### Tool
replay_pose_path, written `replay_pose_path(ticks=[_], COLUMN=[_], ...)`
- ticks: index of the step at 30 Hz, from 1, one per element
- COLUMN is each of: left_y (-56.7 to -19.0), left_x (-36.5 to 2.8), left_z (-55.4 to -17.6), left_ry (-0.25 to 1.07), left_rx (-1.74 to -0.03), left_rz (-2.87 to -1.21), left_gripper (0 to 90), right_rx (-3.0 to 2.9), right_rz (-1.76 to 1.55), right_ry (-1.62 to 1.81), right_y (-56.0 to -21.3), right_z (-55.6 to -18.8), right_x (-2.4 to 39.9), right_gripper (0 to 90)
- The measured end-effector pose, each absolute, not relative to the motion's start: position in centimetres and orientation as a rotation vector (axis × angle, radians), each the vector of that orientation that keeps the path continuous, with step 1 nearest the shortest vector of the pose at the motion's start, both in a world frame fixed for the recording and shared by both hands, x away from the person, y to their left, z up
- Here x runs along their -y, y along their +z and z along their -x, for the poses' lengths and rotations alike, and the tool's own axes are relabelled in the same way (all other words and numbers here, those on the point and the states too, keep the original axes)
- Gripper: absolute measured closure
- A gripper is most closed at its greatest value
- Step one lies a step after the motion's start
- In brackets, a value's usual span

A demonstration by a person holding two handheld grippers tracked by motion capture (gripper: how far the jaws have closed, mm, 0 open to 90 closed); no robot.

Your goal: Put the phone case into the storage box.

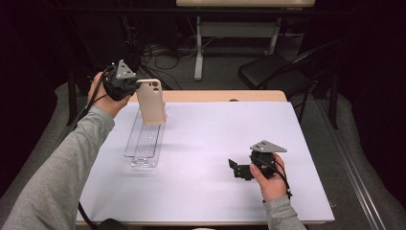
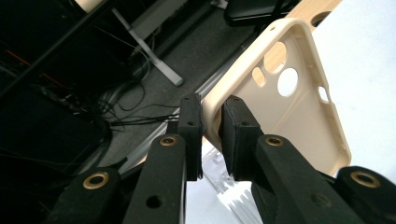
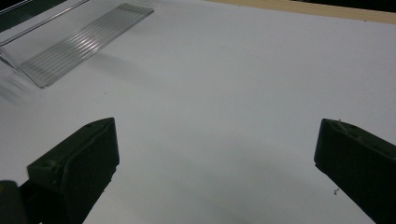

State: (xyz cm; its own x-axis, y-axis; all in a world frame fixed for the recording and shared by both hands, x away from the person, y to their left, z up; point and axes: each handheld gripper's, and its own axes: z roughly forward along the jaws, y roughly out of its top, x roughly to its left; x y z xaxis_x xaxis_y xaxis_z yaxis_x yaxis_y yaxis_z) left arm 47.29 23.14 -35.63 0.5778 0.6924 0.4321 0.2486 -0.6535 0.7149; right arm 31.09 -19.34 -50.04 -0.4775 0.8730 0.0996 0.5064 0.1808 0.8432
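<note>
Hanging above the clear tray (image 1: 143,143) at the bench's (image 1: 206,191) far left, the beige phone case (image 1: 152,101) looks light, thin and flexible. Left tongs (image 2: 211,122) are clenched on its side rim, a sensible hold. Right tongs (image 3: 215,158) gape released over bare bench.

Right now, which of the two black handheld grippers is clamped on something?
The left gripper: its jaws pinch the beige phone case by its edge; the right gripper stands open over the white table.
</note>
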Motion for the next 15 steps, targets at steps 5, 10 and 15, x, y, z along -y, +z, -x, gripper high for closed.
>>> replay_pose_path(ticks=[5, 10, 15], left_y=[-36.0, -36.4, -37.1], left_x=[-23.7, -24.1, -24.4], left_z=[-47.5, -47.6, -48.1], left_ry=[1.001, 1.047, 1.093], left_rx=[-0.743, -0.721, -0.706], left_rz=[-2.194, -2.173, -2.157], left_gripper=[79.2, 79.2, 79.3], right_rx=[-2.058, -2.056, -2.055], right_rz=[-1.298, -1.293, -1.285], right_ry=[1.219, 1.218, 1.209], right_y=[-50.1, -50.1, -50.2], right_z=[-31.1, -31.1, -31.1], right_x=[19.3, 19.3, 19.2], right_gripper=[0.0, 0.0, 0.0])
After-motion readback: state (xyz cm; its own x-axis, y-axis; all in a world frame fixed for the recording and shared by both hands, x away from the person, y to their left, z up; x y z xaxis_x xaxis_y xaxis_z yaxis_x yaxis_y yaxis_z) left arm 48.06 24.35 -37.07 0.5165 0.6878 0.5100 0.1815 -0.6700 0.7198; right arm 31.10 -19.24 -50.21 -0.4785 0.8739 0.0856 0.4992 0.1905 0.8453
